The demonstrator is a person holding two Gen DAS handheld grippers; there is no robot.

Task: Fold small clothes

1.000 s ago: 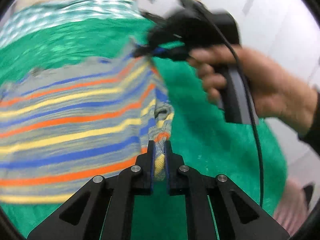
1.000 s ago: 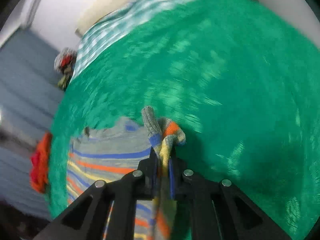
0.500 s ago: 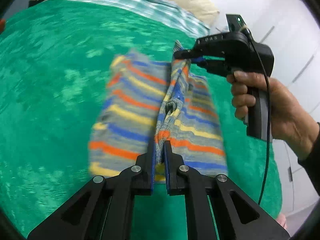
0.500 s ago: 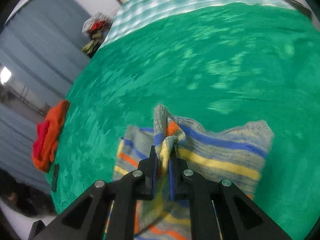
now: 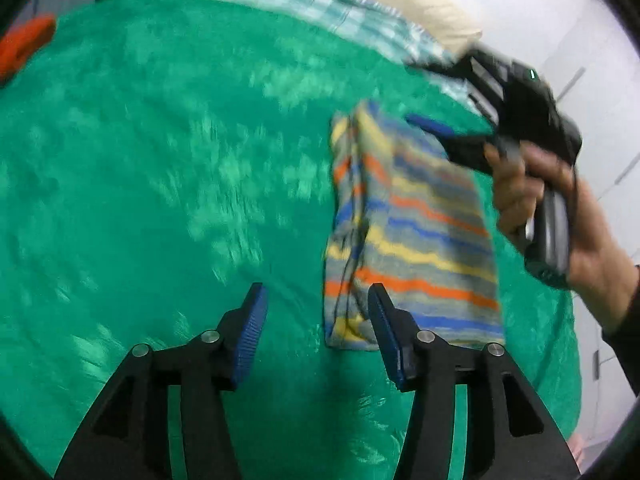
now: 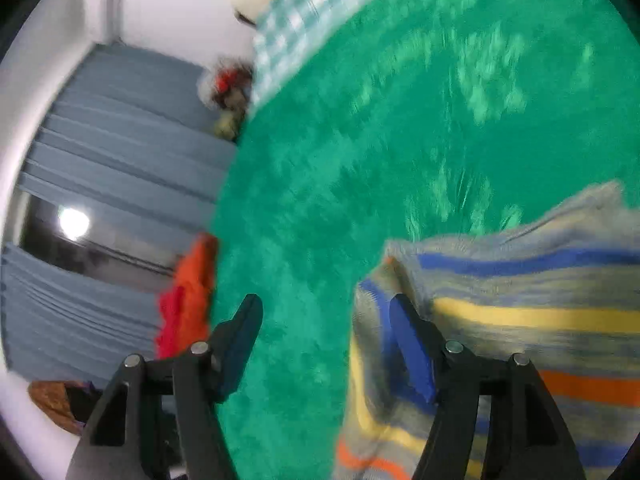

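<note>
A small striped knit garment [image 5: 412,236], grey with blue, orange and yellow bands, lies folded on the green blanket [image 5: 160,184]. My left gripper [image 5: 316,316] hangs over the garment's near left corner; its jaws are opening and only blanket shows between them. In the right wrist view the same garment [image 6: 520,320] fills the lower right. My right gripper [image 6: 324,324] is at the garment's left edge, jaws opening, with nothing pinched; its right finger lies over the cloth. A hand holds the right gripper [image 5: 432,128] at the garment's far corner in the left wrist view.
An orange-red cloth [image 6: 188,300] lies at the blanket's left edge. A checked sheet [image 5: 304,4] and a cream pillow [image 5: 404,4] lie at the bed's far end. Grey-blue curtains [image 6: 104,152] hang beside the bed, with a small pile of items [image 6: 228,92].
Both grippers carried the garment's edge across and let it go; their jaws went from shut on the cloth to apart. The garment now lies folded over and narrower.
</note>
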